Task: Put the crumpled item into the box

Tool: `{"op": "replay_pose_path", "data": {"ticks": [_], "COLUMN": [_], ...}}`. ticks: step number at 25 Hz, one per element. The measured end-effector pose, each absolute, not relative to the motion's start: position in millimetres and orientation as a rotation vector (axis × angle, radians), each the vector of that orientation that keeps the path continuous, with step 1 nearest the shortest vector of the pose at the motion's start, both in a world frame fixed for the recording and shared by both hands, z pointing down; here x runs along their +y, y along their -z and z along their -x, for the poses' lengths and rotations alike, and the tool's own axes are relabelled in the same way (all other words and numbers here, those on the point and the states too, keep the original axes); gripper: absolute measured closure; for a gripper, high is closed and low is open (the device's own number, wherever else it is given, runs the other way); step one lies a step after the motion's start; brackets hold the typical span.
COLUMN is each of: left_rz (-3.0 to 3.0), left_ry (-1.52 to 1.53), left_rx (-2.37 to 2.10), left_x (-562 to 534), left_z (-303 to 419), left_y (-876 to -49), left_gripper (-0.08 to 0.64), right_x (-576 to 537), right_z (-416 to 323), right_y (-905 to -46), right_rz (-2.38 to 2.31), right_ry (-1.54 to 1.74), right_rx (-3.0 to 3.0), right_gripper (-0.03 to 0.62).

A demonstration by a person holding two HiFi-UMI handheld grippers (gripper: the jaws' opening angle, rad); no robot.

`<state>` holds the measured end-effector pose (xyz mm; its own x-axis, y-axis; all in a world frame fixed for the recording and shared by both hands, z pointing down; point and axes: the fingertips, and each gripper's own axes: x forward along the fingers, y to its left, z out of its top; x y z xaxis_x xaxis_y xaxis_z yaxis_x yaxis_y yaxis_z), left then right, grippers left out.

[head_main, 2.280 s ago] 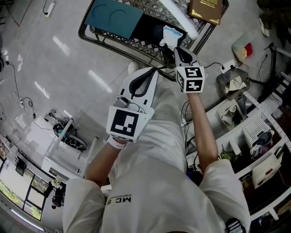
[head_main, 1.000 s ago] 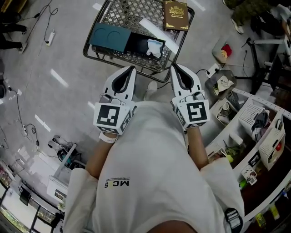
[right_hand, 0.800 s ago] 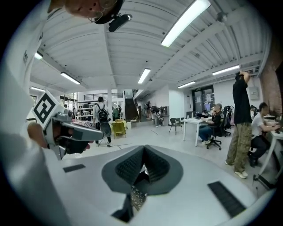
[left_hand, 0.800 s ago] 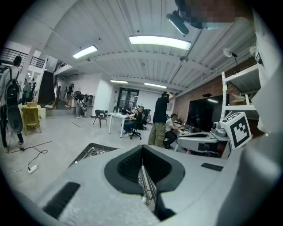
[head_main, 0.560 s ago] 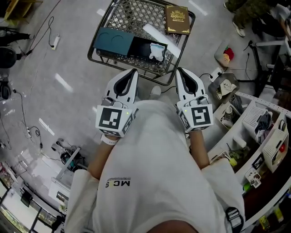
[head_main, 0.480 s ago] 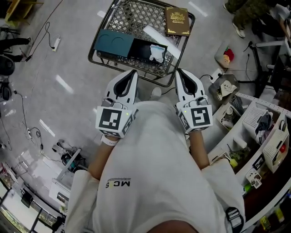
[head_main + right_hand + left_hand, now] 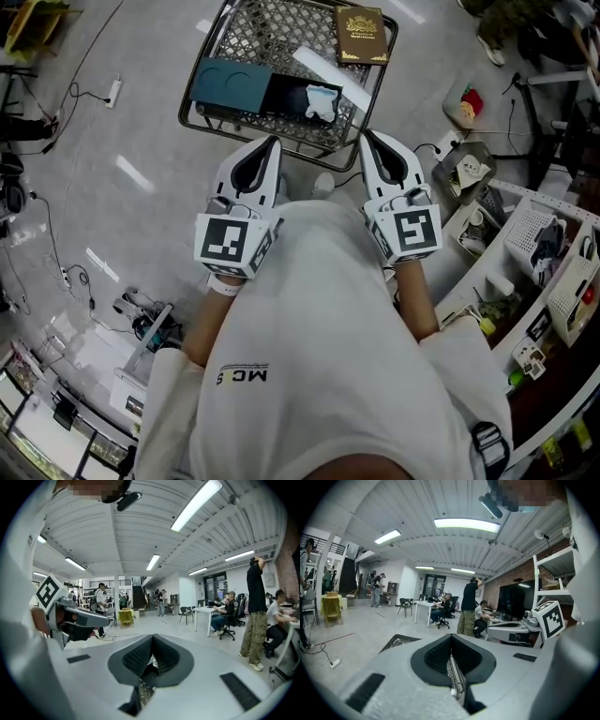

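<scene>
In the head view a crumpled white item [image 7: 322,101] lies in the black open half of a box [image 7: 287,95], whose teal lid [image 7: 231,82] lies beside it to the left. The box sits in a wire mesh cart [image 7: 272,28]. My left gripper [image 7: 273,141] and right gripper [image 7: 365,136] are held side by side against the person's chest, tips pointing at the cart's near rim, well short of the box. Both are shut with nothing in them. The left gripper view shows closed jaws [image 7: 451,641]; so does the right gripper view [image 7: 151,645].
A brown book [image 7: 361,21] and a white strip [image 7: 328,65] also lie in the cart. White shelves with clutter [image 7: 548,253] stand at the right, cables and a power strip [image 7: 112,90] on the floor at left. People stand and sit at desks [image 7: 225,613] across the room.
My right gripper has pulled back from the box, where its tip was at the crumpled item, to beside the left gripper. Over the last second both grippers barely moved.
</scene>
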<state>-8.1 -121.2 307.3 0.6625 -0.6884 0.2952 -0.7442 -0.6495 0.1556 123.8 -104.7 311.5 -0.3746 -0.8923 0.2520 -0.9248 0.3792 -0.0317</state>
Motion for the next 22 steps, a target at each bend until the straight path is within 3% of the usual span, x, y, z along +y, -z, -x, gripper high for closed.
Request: {"op": "replay_pose_path", "data": {"ticks": [22], "left_rz": [-2.623], "left_ry": [-0.313], "left_rx": [-1.122], "left_x": [-124.5], "left_z": [10.3], "left_y": [-308.8], "left_gripper": [0.537], "right_x": [-107.7], "right_z": [-119.7], "right_y": [-310.9], "right_rz": [-1.648], "right_ry": [-0.254], "right_rx": [-2.433], "right_gripper": [0.577]}}
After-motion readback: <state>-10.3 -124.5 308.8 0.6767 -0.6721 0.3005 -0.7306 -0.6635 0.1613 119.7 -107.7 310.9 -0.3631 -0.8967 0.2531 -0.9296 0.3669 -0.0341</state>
